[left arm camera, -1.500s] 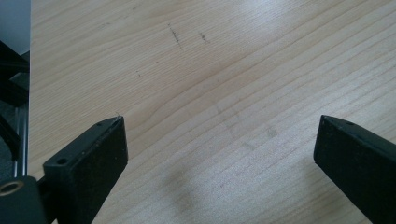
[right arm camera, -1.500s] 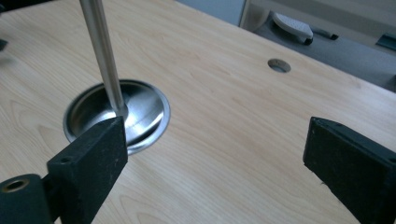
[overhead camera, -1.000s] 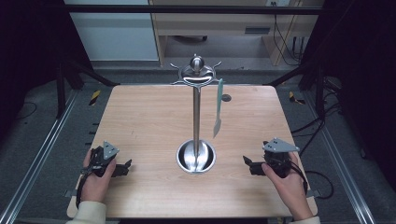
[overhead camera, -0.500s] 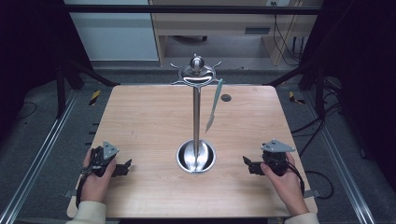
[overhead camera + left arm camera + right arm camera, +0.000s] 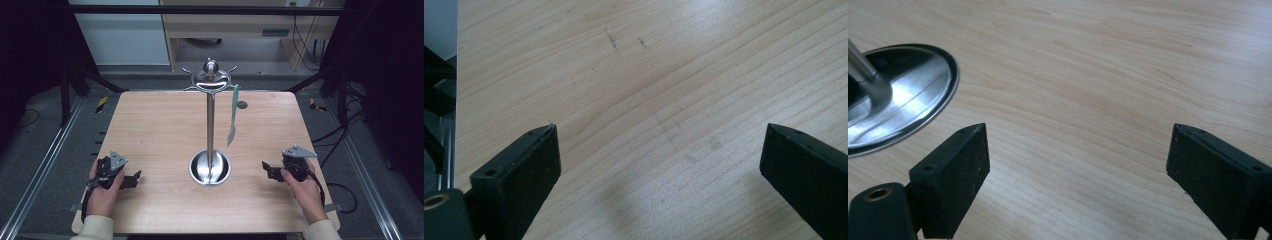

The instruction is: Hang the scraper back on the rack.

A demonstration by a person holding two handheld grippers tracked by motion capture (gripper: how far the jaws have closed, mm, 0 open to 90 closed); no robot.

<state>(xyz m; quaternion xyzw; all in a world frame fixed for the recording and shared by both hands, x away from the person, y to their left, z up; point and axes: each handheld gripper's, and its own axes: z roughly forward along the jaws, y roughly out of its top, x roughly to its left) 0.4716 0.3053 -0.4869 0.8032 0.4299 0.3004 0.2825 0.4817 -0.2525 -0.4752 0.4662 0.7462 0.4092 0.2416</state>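
Note:
A polished metal stand with a round dished base rises from the middle of the wooden table. From a hook on its top ring hangs a pale green utensil with a silver blade, right of the pole. My left gripper rests at the table's front left, open over bare wood. My right gripper rests at the front right, open, pointing at the base. The base's rim and pole foot lie ahead and to the left in the right gripper view.
A small dark round hole or disc sits on the table behind the stand. Metal frame rails run along both sides of the table. A desk and cables lie beyond the table's edges.
The hanging utensil swings on its hook, from right to tilted left and back to nearly plumb. The right hand has shifted slightly. The left hand stays put.

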